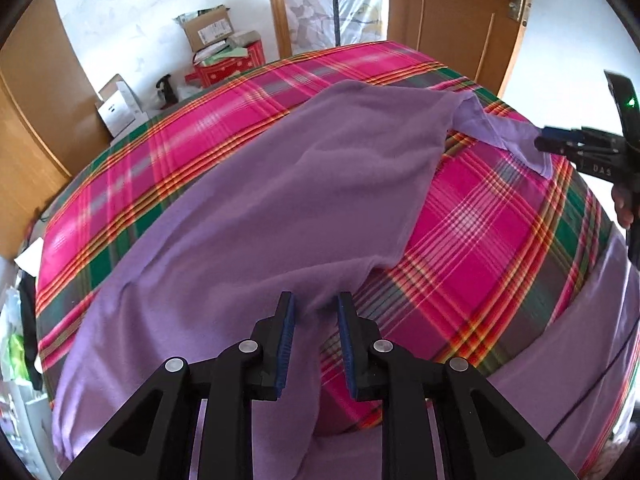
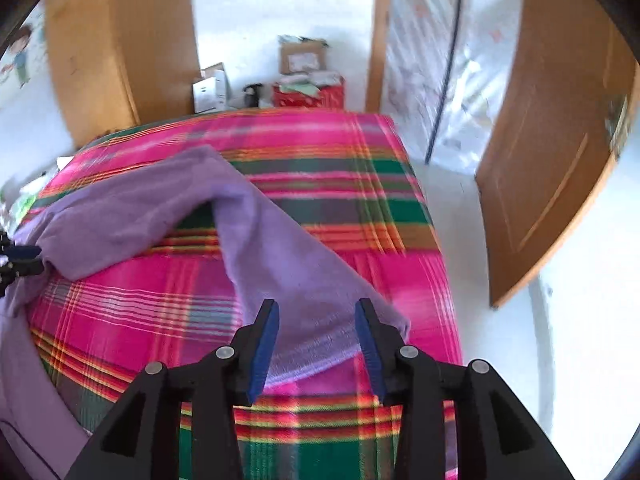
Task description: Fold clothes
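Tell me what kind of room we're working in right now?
Most likely a bedroom at home: a bed under a plaid cover, wooden doors, and cardboard boxes stacked on the floor by the wall.

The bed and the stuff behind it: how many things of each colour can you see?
Purple: 1, the purple garment
Pink plaid: 1, the bed cover
Red: 1, the red box
Brown: 1, the cardboard box
White: 1, the white box
Black: 1, the spray bottle
Total: 6
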Tool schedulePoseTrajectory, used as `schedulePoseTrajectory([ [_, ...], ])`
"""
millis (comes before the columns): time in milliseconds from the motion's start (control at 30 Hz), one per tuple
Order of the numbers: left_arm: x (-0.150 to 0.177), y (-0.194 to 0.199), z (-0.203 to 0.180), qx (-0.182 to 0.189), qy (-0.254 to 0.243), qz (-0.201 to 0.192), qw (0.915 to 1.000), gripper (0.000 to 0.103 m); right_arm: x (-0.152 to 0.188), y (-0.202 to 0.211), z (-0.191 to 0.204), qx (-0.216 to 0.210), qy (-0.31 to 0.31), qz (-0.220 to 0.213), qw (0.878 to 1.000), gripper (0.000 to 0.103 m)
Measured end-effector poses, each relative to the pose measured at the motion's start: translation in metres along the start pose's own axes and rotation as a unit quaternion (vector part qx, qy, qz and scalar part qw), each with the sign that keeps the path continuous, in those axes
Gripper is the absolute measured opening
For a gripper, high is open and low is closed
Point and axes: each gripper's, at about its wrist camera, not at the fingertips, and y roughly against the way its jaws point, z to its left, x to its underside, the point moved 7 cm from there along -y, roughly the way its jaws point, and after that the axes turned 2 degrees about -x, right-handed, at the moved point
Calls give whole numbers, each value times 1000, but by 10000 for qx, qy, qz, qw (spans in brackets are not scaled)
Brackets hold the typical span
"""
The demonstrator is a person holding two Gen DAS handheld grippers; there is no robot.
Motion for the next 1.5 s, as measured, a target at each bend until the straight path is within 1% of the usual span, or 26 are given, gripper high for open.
schedulePoseTrajectory([
  [100, -3, -4, -3, -95, -48, 33, 9999, 22, -2, -1, -8, 159, -7, -126, 9998, 40],
  [133, -3, -5, -3, -132, -53, 59, 9999, 22, -3, 0, -13, 177, -102, -175, 9996, 40],
  [233, -1, -9, 0, -238, -49, 145, 9996, 22, -6, 1, -30, 78, -563, -296, 9979, 41],
  [333, 0, -13, 3, -266, 55, 240, 9993, 22, 0, 0, -50, -58, -1169, -242, 9928, 44],
  [400, -1, -15, 3, -249, 105, 257, 9993, 22, 4, 5, -58, -256, -1494, -315, 9879, 44],
  [433, -1, -15, 3, -256, 103, 260, 9993, 22, 6, 10, -57, -338, -1506, -398, 9872, 44],
  [500, -2, -15, 2, -269, 101, 267, 9992, 22, 8, 20, -50, -422, -1336, -554, 9886, 46],
  [533, -2, -16, 2, -276, 99, 270, 9992, 22, 8, 24, -43, -391, -1166, -598, 9906, 46],
  [600, -4, -17, 1, -301, 134, 263, 9991, 22, 10, 30, -23, -41, -532, -643, 9965, 46],
  [633, -4, -17, 1, -314, 154, 258, 9991, 22, 12, 31, -14, 65, -255, -643, 9976, 46],
  [767, -7, -17, -4, -370, 90, 216, 9990, 23, 19, 26, 17, 175, 571, -536, 9968, 46],
  [867, -9, -17, -10, -431, -29, 172, 9989, 23, 25, 17, 26, 181, 814, -350, 9959, 46],
  [967, -10, -19, -12, -447, -65, 175, 9988, 23, 27, 8, 27, 357, 993, -198, 9942, 46],
  [1033, -10, -21, -12, -428, -19, 200, 9989, 23, 27, 2, 25, 526, 1083, -136, 9926, 46],
  [1133, -11, -23, -10, -398, 37, 218, 9990, 23, 25, 0, 19, 579, 1093, -125, 9922, 46],
  [1233, -11, -24, -10, -387, 54, 220, 9990, 23, 23, -2, 14, 655, 1108, -135, 9916, 36],
  [1300, -11, -25, -10, -372, 76, 225, 9990, 23, 22, -3, 12, 651, 1104, -164, 9916, 21],
  [1333, -12, -27, -9, -365, 94, 234, 9990, 23, 21, -2, 12, 624, 1091, -190, 9919, 19],
  [1400, -11, -29, -8, -356, 130, 248, 9990, 23, 21, 1, 13, 576, 1049, -245, 9925, 10],
  [1500, -10, -30, -9, -355, 111, 243, 9990, 23, 15, 5, 7, 539, 883, -371, 9939, 5],
])
